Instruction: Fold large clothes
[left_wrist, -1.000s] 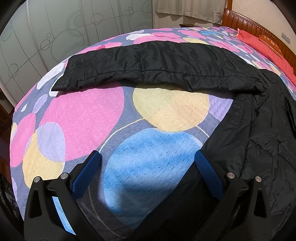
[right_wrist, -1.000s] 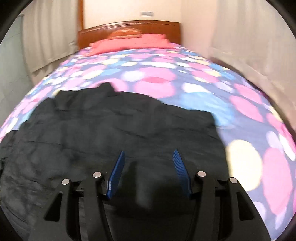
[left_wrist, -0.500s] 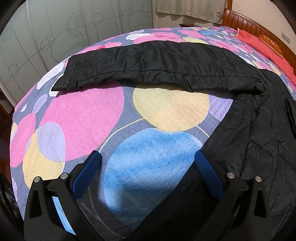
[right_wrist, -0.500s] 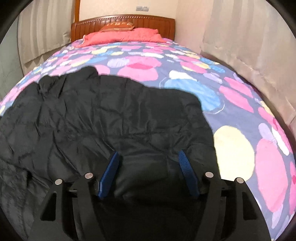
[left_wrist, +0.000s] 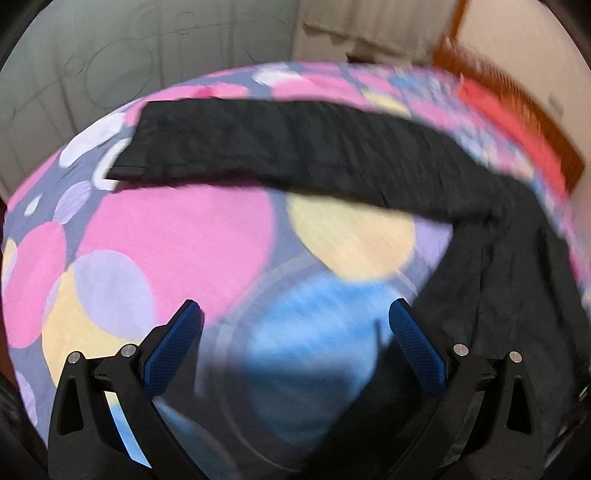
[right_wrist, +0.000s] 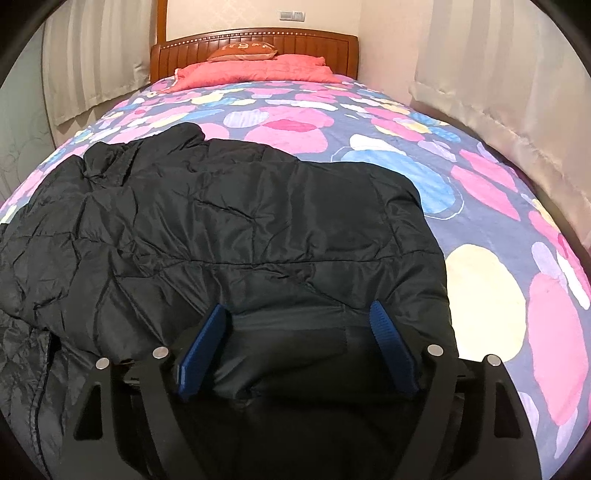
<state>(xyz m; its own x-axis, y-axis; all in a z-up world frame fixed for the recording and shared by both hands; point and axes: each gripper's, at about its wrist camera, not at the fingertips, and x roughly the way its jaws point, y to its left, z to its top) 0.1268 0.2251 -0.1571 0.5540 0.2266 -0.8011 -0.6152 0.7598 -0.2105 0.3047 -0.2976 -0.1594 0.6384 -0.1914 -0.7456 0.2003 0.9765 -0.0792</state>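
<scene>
- Left wrist view blurred; left gripper (left_wrist: 293, 319) spread wide, nothing between its blue pads (left_wrist: 173, 350), hanging over the bedspread (left_wrist: 177, 240) with its pink, yellow and blue circles.
- Black quilted jacket (left_wrist: 491, 295) lying flat on the bed, its body at the right edge of that view, reaching just beside the right-hand pad.
- One sleeve (left_wrist: 280, 147) stretched out straight across the far side of the bedspread, cuff end toward the left, joined to the body at the right.
- Frosted wardrobe doors (left_wrist: 110, 66) beyond the foot corner; wooden headboard (left_wrist: 517, 103) at the upper right.
- Right wrist view sharp; right gripper (right_wrist: 297, 314) released, jaws just widened, pads apart with the jacket's near folded edge lying between them but not pinched.
- Jacket (right_wrist: 240, 221) there covering the left and centre of the bed, fabric creased, right side folded to a straight edge, bare bedspread (right_wrist: 498, 258) alongside it on the right.
- Collar or hood bunched at the far end of the jacket; which of the two, cannot tell.
- Red pillow (right_wrist: 255, 72) and small orange cushion (right_wrist: 242, 51) at the headboard (right_wrist: 258, 40), well apart from the jacket.
- Pale curtains (right_wrist: 498, 85) along the right wall.
</scene>
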